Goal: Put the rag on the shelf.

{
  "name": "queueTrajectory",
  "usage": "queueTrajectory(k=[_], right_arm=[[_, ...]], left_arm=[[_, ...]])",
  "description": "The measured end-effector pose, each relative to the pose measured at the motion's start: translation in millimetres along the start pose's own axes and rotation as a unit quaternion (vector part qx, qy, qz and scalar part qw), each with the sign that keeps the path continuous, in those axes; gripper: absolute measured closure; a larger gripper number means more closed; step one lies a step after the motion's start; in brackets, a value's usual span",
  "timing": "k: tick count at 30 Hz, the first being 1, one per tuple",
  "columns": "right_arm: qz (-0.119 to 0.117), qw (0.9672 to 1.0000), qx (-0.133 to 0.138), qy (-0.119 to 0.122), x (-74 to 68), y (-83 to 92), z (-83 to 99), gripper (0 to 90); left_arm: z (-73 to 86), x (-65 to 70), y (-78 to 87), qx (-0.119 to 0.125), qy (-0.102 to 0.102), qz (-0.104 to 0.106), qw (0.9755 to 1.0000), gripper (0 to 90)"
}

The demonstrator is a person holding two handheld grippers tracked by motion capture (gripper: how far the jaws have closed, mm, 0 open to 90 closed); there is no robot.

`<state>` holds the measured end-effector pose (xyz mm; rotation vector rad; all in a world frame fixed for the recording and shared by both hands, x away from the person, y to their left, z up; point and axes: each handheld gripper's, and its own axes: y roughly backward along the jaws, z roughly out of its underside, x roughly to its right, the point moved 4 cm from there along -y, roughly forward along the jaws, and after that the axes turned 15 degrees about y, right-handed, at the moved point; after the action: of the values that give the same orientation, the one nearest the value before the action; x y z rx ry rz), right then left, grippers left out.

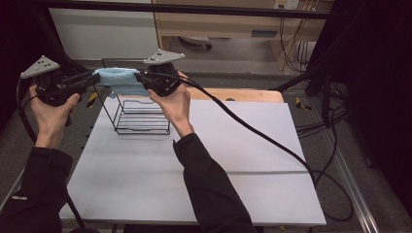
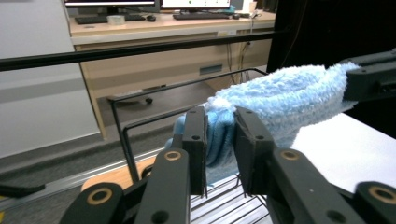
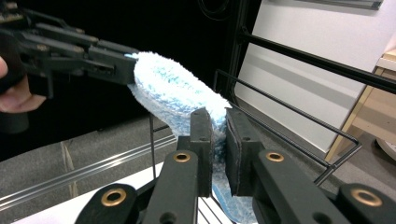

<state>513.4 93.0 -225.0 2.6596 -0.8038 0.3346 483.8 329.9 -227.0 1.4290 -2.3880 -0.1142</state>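
Both grippers, left [image 1: 90,77] and right [image 1: 141,77], clamp the blue cloth [image 1: 119,80] taut above the rack [image 1: 141,114], twelve o'clock on the table [image 1: 218,160].

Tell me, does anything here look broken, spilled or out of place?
Nothing stands out. The blue towel is stretched between the left gripper and the right gripper, above the wire rack standing upright on the white table.
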Motion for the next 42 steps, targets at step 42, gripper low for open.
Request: queueTrajectory(k=[42], right_arm=[[-0.05, 0.9987, -0.002, 0.008, -8.8, 4.5, 17.7, 67.6]], left_arm=[[8.8, 5.2, -20.6, -0.118, -0.035, -0.007, 0.9923, 90.0]])
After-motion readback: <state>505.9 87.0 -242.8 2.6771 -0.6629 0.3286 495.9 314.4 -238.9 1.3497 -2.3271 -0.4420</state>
